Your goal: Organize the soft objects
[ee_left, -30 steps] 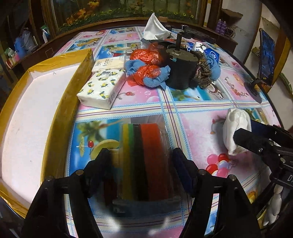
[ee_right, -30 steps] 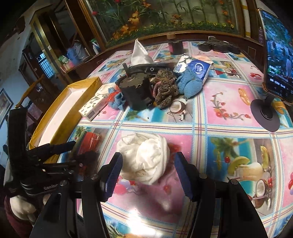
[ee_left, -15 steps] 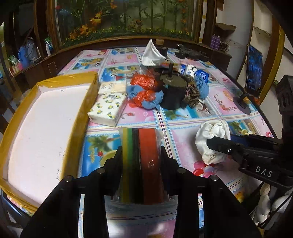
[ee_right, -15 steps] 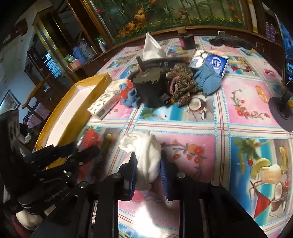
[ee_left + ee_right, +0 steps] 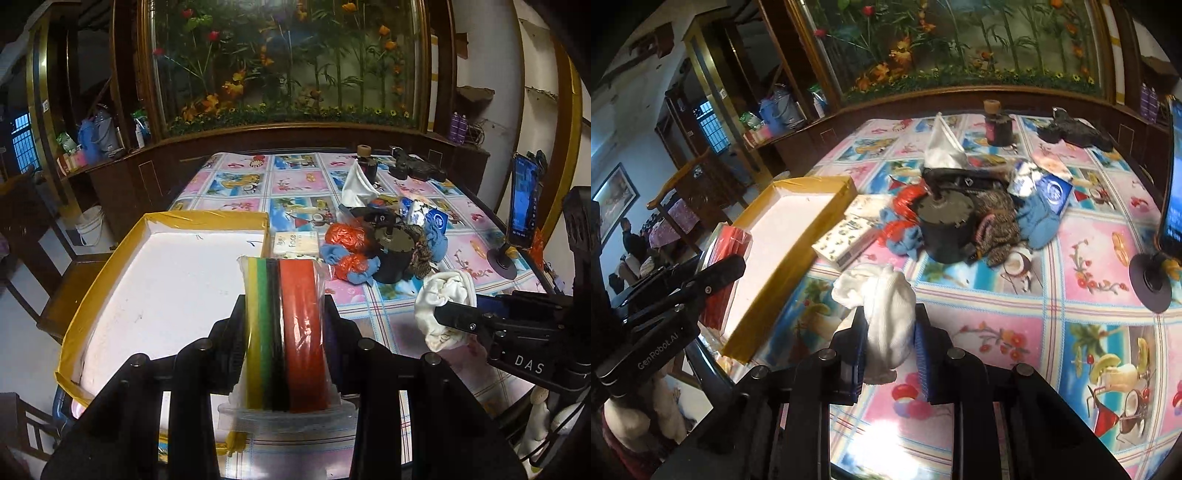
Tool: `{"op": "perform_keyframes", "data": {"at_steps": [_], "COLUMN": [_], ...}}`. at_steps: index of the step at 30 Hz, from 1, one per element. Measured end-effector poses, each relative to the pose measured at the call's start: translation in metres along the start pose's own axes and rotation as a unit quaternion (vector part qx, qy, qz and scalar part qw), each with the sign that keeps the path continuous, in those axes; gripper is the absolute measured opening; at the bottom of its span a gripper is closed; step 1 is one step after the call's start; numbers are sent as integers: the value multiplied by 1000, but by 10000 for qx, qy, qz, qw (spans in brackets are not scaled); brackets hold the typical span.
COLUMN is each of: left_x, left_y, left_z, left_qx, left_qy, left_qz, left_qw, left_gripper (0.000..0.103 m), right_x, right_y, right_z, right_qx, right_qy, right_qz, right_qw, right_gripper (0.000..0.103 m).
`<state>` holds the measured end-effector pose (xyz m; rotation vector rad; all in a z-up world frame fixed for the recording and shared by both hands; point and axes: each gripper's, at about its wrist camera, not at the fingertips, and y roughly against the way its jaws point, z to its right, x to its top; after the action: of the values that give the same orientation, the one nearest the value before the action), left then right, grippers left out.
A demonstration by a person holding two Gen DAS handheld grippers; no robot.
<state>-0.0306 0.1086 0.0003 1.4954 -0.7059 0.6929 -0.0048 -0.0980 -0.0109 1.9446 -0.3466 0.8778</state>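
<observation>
My left gripper (image 5: 284, 325) is shut on a clear-wrapped pack of coloured sponge cloths (image 5: 286, 332), striped yellow, green, black and red, held up off the table. The same pack (image 5: 726, 258) shows red at the left of the right wrist view. My right gripper (image 5: 890, 343) is shut on a bunched white cloth (image 5: 886, 310), lifted above the tablecloth; that cloth (image 5: 443, 299) hangs from the right gripper in the left wrist view. A shallow white tray with a yellow taped rim (image 5: 207, 218) lies to the left, just beyond the pack.
A pile sits mid-table: tissue packs (image 5: 846, 240), red bags and blue cloths (image 5: 901, 229), a black pot (image 5: 945, 229), a brown knit (image 5: 997, 225), a blue packet (image 5: 1052, 192). A phone on a stand (image 5: 1171, 206) is at the right. Chairs (image 5: 62, 288) stand left of the table.
Both grippers closed, the left on the sponge pack and the right on the white cloth, then both rose from the table with their loads.
</observation>
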Motion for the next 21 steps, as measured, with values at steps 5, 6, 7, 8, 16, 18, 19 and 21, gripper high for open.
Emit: {"op": "perform_keyframes", "data": {"at_steps": [5, 6, 7, 8, 16, 18, 19, 21], "left_x": [8, 9, 12, 14, 34, 40, 42, 50], "left_y": [-4, -5, -7, -9, -40, -54, -59, -74], "left_z": [-15, -19, -23, -28, -68, -79, -83, -93], "left_qx": [147, 178, 205, 238, 586, 690, 716, 672], "left_qy": [-40, -31, -19, -10, 136, 154, 151, 226], "left_qz": [72, 86, 98, 105, 122, 75, 45, -70], "left_qw": [9999, 9998, 9997, 9997, 9981, 9975, 9973, 9975], "left_gripper": [34, 34, 34, 34, 34, 34, 34, 34], "right_x": [17, 21, 26, 30, 70, 84, 92, 108], "right_y": [-2, -4, -7, -10, -58, -75, -83, -102], "right_z": [-20, -24, -29, -33, -71, -80, -84, -89], "right_qx": [47, 63, 98, 122, 641, 664, 667, 758], "right_qy": [224, 259, 294, 319, 426, 487, 480, 400], "right_qz": [27, 22, 12, 4, -186, -198, -227, -313], "right_qw": [9997, 9996, 9995, 9994, 9969, 9964, 9964, 9958], "right_gripper": [22, 22, 22, 22, 22, 22, 22, 22]}}
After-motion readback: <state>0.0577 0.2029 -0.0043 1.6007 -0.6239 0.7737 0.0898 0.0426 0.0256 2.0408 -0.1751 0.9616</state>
